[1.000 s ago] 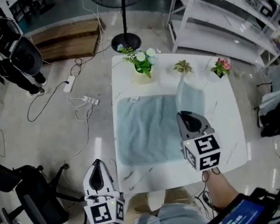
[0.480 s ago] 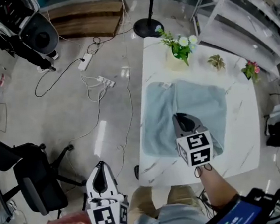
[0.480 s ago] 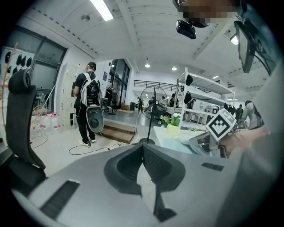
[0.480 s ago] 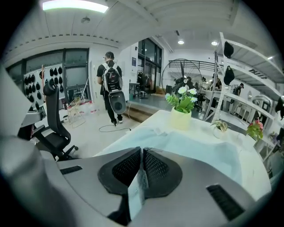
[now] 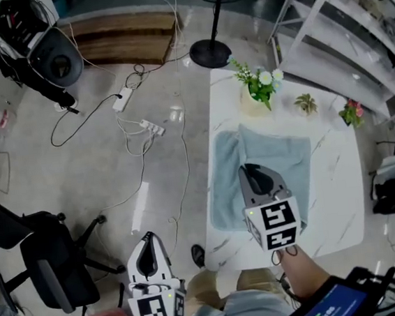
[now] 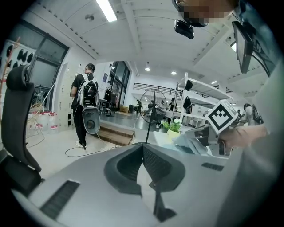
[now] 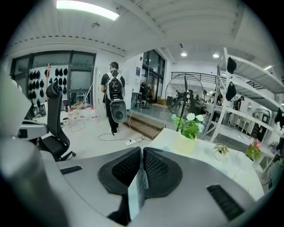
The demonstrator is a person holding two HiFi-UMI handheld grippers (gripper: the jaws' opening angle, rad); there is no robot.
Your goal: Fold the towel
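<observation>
White marble table (image 5: 342, 195) on grey floor (image 5: 39, 184). We see towel (image 5: 292, 158) on table's middle, its left part bunched and lifted. Our right gripper (image 5: 249, 173) over table's near-left part, jaws clamped on towel edge, strip pinched between them. Our left gripper (image 5: 147, 237) left of table, above floor, jaws together, empty. Flower vase (image 5: 258, 98) at table's far-left corner.

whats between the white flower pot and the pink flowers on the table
A small green potted plant stands between the white flower pot and the pink flowers. It shows in the head view and the right gripper view.
</observation>
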